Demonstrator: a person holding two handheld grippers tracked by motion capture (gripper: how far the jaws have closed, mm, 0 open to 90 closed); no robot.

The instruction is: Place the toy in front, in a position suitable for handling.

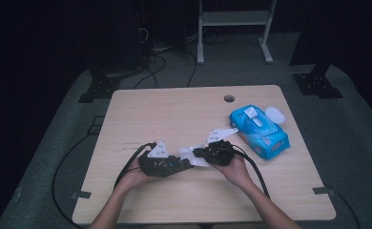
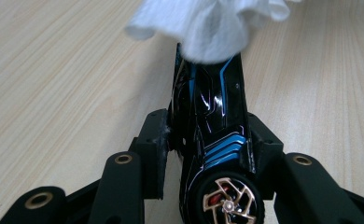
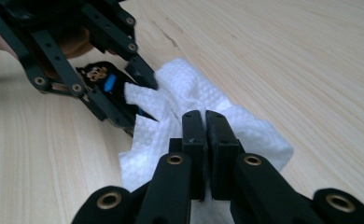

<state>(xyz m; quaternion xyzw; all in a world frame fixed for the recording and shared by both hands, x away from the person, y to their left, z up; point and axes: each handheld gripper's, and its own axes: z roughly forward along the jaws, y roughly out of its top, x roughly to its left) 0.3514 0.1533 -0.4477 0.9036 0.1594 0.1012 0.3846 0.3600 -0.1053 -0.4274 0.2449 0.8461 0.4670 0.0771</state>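
A black toy car [image 2: 213,121] with blue stripes and a gold wheel is clamped between the jaws of my left gripper [image 2: 209,133], nose pointing away. A white wipe [image 2: 208,28] covers the car's far end. My right gripper [image 3: 205,121] is shut on that wipe [image 3: 245,126], pressing it against the car [image 3: 101,77], which the left gripper [image 3: 138,77] holds from the other side. In the high view the left gripper [image 1: 186,162] and the right gripper [image 1: 198,153] meet tip to tip over the table's front middle, the wipe [image 1: 190,152] bunched between them.
A blue pack of wipes [image 1: 260,131] with its lid flipped open lies at the right of the wooden table [image 1: 174,109]. A cable hole [image 1: 229,98] sits near the far edge. Cables trail off the left and front edges.
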